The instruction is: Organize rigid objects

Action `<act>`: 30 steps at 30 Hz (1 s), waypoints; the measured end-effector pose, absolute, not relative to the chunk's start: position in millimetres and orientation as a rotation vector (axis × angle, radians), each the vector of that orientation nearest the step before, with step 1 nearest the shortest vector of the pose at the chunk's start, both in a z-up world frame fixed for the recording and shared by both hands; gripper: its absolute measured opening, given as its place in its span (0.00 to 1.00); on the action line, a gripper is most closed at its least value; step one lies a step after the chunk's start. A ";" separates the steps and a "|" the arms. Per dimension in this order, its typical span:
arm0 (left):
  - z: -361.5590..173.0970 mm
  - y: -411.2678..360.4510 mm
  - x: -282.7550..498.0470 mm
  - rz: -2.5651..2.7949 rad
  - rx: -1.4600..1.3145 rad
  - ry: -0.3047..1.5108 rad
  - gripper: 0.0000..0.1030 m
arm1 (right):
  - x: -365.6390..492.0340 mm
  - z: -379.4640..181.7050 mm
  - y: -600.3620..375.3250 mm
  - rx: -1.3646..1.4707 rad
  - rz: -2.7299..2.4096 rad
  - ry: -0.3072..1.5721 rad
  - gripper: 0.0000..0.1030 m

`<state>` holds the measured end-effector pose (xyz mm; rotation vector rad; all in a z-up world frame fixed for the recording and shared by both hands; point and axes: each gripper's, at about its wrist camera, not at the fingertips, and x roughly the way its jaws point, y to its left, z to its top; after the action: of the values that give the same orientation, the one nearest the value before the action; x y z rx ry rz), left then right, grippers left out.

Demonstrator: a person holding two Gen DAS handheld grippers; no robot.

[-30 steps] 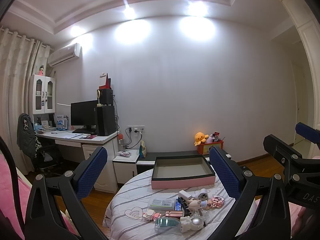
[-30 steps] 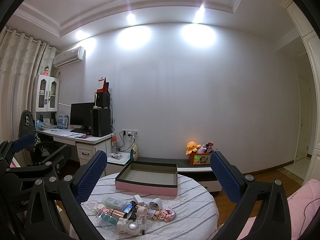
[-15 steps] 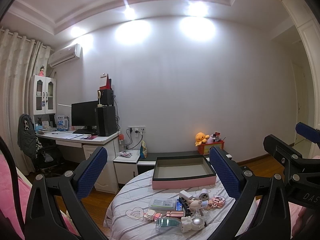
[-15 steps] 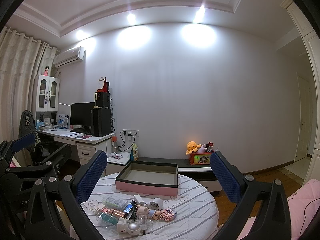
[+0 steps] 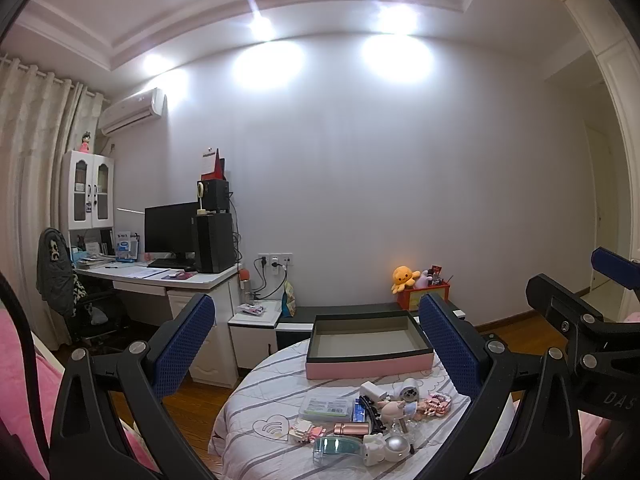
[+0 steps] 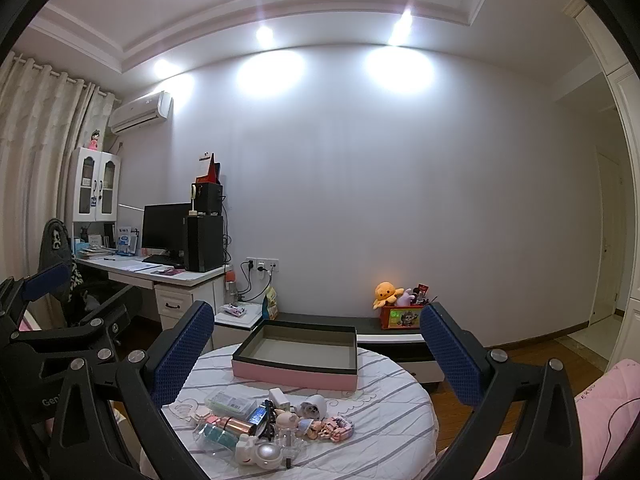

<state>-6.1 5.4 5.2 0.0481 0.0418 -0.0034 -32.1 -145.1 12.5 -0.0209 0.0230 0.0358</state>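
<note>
The left gripper (image 5: 316, 344), with black arms and blue textured pads, is hovering released with its jaws spread wide, holding nothing. The right gripper (image 6: 316, 350), of the same build, is likewise hanging wide apart and empty.

Below them, a cluster of small rigid objects (image 6: 272, 424) is lying at the near side of a round table draped in a white cloth with grey stripes (image 6: 392, 412). Among them, a clear flat plastic case (image 5: 326, 405), a rose-gold metallic tube (image 6: 236, 425), a white round-faced gadget (image 5: 394, 446) and a small pink block toy (image 6: 338, 427) are sitting close together, some touching.

Just beyond the cluster, a shallow rectangular pink box with a dark rim (image 6: 296, 376) is resting open on the cloth, its grey interior bare.

Farther back, a white desk (image 5: 160, 276) is carrying a black monitor (image 5: 170, 228), and an orange plush octopus (image 6: 386, 293) is sitting near the wall beside a red toy bin (image 6: 400, 317).
</note>
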 end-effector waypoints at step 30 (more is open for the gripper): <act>8.1 9.0 -8.4 0.000 0.049 0.038 1.00 | -29.6 13.4 -143.3 -0.022 0.035 0.021 1.00</act>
<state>-8.4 9.0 8.1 0.0493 0.0381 0.0004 -29.6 -143.3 13.4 -0.0217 0.0215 0.0346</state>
